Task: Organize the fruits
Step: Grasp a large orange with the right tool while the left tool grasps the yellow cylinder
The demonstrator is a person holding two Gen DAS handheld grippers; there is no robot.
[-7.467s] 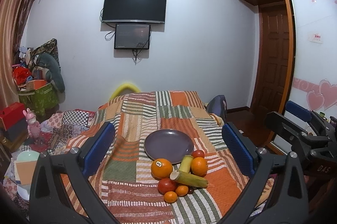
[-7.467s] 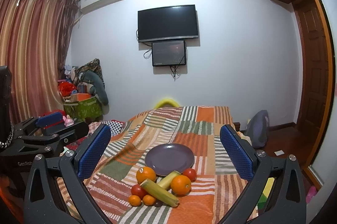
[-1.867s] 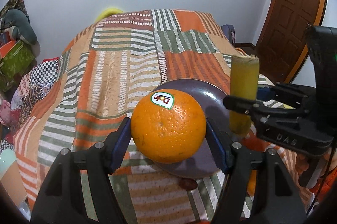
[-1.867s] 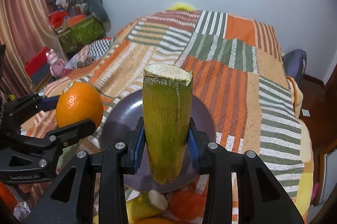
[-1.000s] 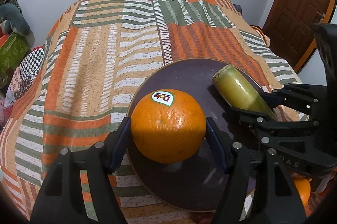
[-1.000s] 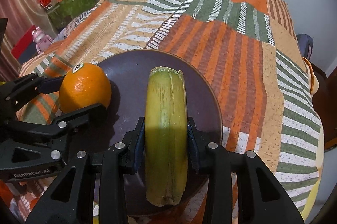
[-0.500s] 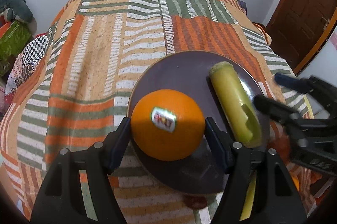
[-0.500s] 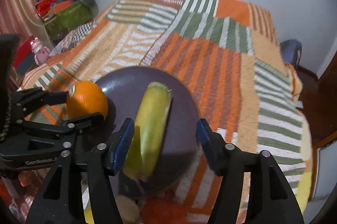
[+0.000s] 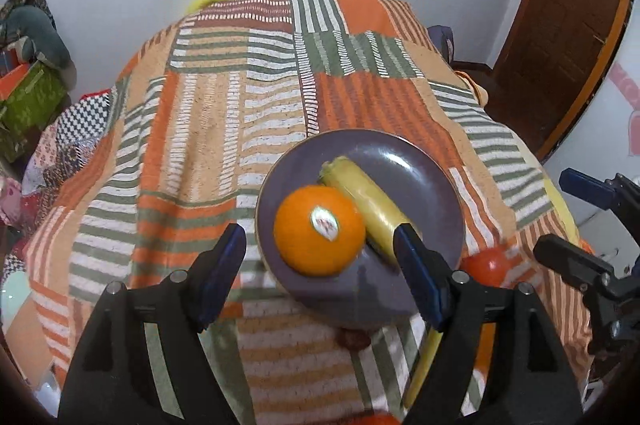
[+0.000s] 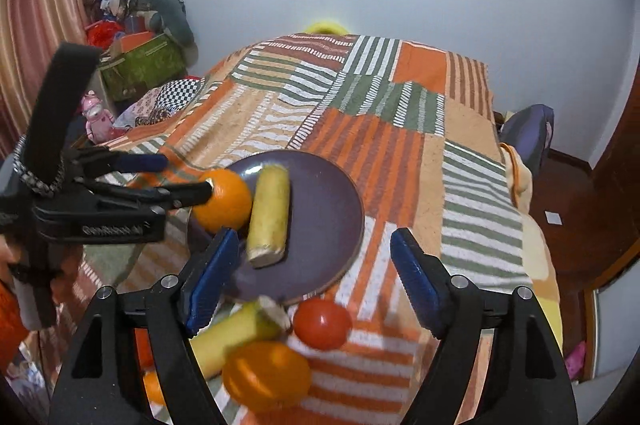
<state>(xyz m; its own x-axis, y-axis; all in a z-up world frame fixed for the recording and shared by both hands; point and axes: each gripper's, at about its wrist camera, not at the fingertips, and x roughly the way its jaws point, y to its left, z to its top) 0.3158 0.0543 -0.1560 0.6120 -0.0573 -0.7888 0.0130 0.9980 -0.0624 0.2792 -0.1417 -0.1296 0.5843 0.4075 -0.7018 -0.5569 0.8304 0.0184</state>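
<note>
The left tool (image 9: pixel 320 273) is spread wide, its blue pads standing clear of the orange (image 9: pixel 319 229) that sits between them on the near left part of the purple plate (image 9: pixel 432 169). From the right wrist view the same tool (image 10: pixel 188 177) reaches in from the left, with the orange (image 10: pixel 226 199) just past its tips; whether the near pad touches the fruit cannot be told.

The right tool (image 10: pixel 316 277) is also spread open and holds nothing. The yellow-green cane piece (image 10: pixel 270 215) lies on the plate (image 10: pixel 332 209), just beyond the tool's left pad and touching the orange on its right side. In the left wrist view the cane piece (image 9: pixel 366 201) runs from the far middle of the plate toward the near right, and its near end is hidden behind the left tool's right pad.

The plate rests on a patchwork bed cover (image 10: pixel 400 129). Near the plate's near edge lie a red tomato (image 10: pixel 322 323), a second cane piece (image 10: pixel 236 335) and another orange (image 10: pixel 266 377), all below the right tool and off the plate.
</note>
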